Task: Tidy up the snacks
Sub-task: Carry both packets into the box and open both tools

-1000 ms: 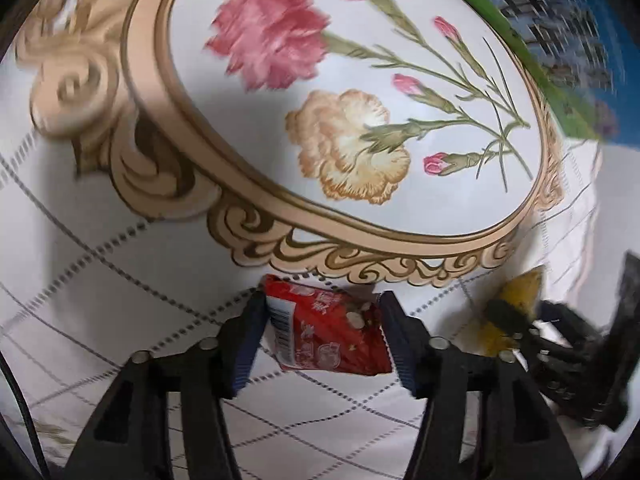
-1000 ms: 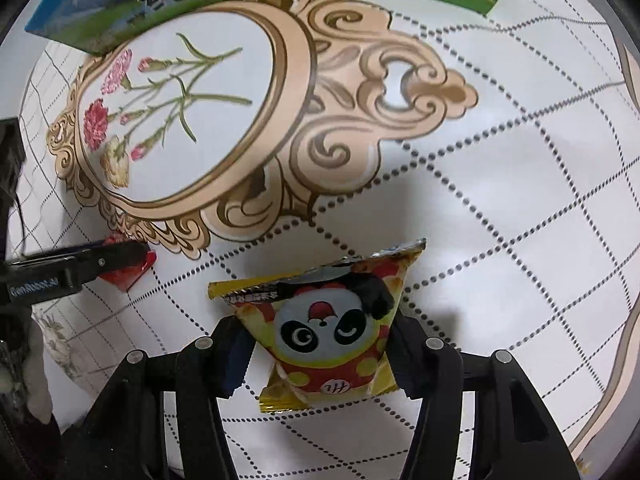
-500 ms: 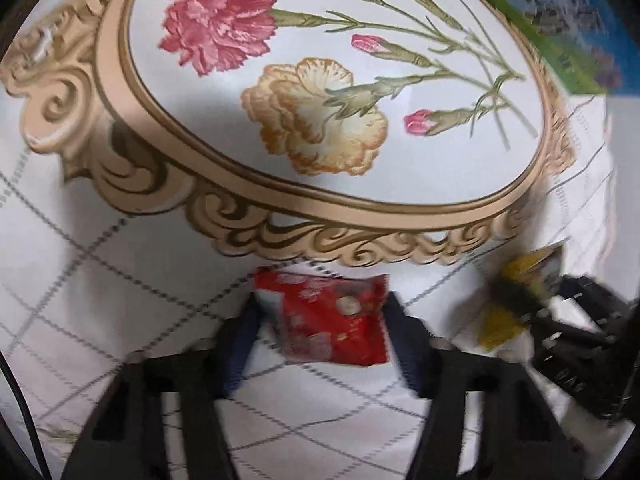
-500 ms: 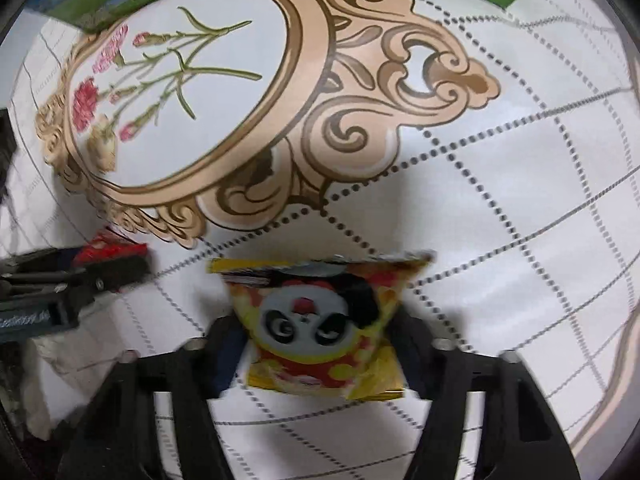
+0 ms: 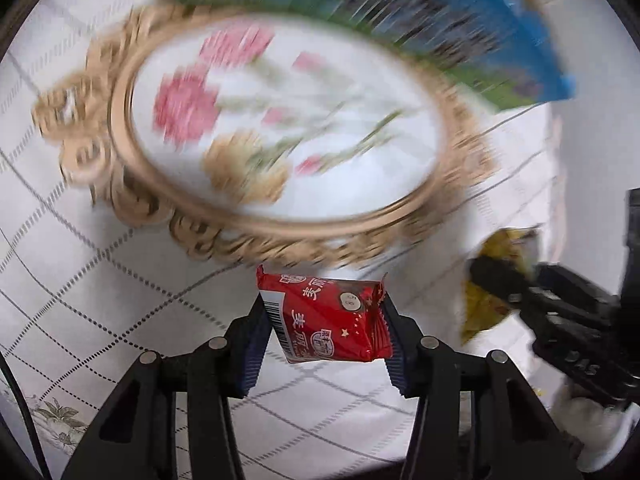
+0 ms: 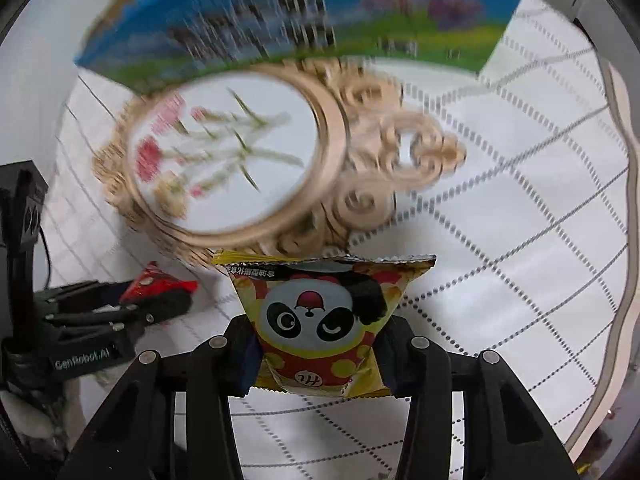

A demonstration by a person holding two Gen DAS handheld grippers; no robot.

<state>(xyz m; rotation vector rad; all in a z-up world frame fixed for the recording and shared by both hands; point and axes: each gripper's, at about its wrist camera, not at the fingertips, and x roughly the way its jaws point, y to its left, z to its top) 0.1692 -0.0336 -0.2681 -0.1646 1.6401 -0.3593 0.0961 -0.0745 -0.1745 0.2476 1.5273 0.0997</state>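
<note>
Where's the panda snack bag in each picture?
Left wrist view: far right, only the yellow edge of the panda snack bag shows, pinched sideways.
Right wrist view: bottom middle, panda face toward the camera.
Shared landmark: the oval flower picture on the tablecloth.

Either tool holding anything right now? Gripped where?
Both. Left tool clamps the red snack packet by its two side edges. Right tool clamps the yellow panda snack bag across its lower sides.
</note>
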